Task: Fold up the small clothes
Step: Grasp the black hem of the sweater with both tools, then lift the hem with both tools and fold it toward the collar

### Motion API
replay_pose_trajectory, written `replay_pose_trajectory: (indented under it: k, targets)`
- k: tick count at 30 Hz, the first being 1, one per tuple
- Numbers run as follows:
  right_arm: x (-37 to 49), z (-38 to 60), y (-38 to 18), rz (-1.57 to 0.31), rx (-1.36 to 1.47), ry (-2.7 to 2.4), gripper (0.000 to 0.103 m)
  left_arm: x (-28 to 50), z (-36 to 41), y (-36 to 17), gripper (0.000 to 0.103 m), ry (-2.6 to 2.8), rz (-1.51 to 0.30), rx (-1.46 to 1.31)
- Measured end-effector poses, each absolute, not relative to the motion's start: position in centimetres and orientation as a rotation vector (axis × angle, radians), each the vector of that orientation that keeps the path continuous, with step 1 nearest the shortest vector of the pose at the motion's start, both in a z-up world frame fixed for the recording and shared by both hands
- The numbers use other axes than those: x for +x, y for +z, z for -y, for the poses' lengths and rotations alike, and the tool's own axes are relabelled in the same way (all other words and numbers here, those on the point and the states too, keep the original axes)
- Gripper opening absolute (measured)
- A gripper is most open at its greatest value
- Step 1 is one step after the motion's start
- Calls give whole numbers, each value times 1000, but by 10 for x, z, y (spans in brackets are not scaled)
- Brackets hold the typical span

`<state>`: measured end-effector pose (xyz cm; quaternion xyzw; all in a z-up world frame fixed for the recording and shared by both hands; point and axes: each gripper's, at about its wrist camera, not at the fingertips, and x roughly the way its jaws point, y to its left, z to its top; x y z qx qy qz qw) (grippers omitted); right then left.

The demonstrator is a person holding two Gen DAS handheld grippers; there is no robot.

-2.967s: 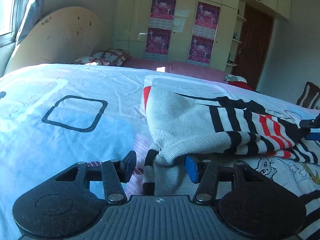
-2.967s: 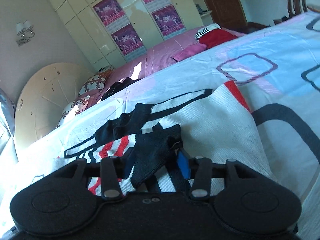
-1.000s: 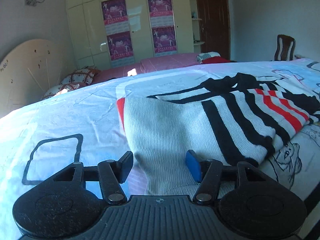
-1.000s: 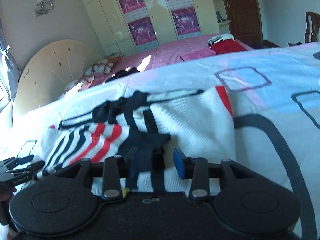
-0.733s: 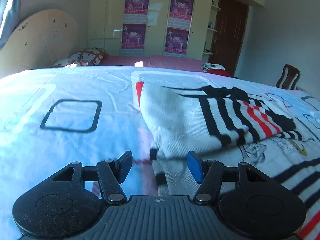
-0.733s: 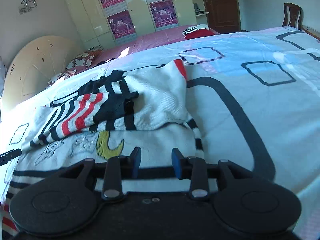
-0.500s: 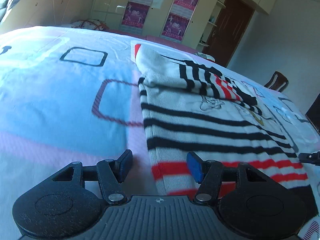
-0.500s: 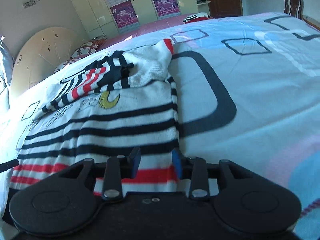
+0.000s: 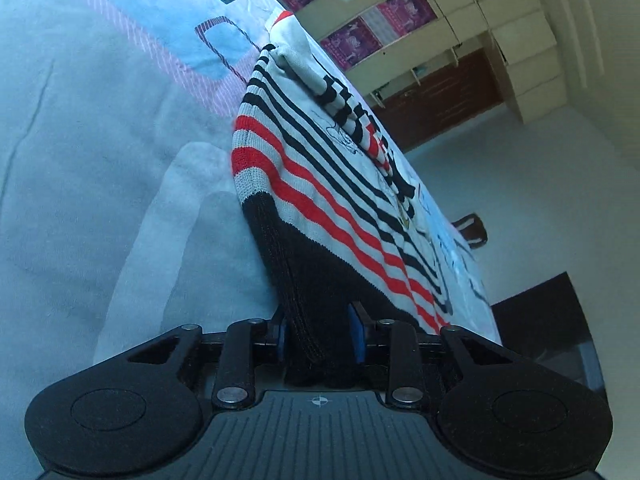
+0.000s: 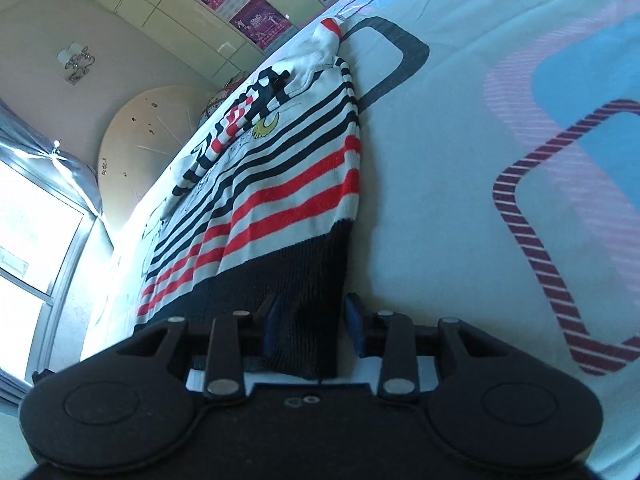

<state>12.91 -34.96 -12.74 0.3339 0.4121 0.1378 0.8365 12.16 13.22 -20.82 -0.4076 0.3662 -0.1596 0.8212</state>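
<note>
Gripping the striped sweater (image 9: 320, 208) by its black hem, we have one corner in the left gripper (image 9: 320, 336), whose jaws are closing on the knit, and the other corner clenched in the right gripper (image 10: 312, 320). Beyond the hem, the sweater lies spread on the bed (image 9: 100, 120), sleeves folded across its far end. No containers show near the sweater.
</note>
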Motion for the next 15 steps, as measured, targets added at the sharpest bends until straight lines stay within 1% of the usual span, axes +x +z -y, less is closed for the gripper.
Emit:
replay_pose_trajectory:
  k: [2, 4, 5, 6, 7, 8, 9, 11, 15]
  targets:
    - [134, 352, -134, -868, 752, 306, 29, 127, -130, -212, 30, -346, -764, -885]
    - [142, 351, -140, -872, 769, 329, 24, 136, -124, -210, 27, -339, -763, -857]
    - [146, 348, -141, -876, 758, 333, 21, 138, -120, -209, 19, -330, -767, -828]
    - [148, 346, -140, -879, 742, 344, 21, 143, -116, -206, 7, -308, -777, -791]
    - [149, 344, -139, -881, 719, 357, 21, 145, -114, -205, 7, -289, -783, -770]
    - [151, 341, -137, -882, 688, 353, 12, 146, -112, -204, 4, -280, -774, -762]
    - [151, 338, -134, -882, 643, 345, 6, 146, -110, -199, 4, -264, -761, -741]
    - [145, 339, -125, -845, 620, 351, 6, 140, -105, -194, 3, -243, -736, -719]
    - [135, 345, -109, -783, 573, 356, 6, 121, -125, -187, 3, -181, -658, -775]
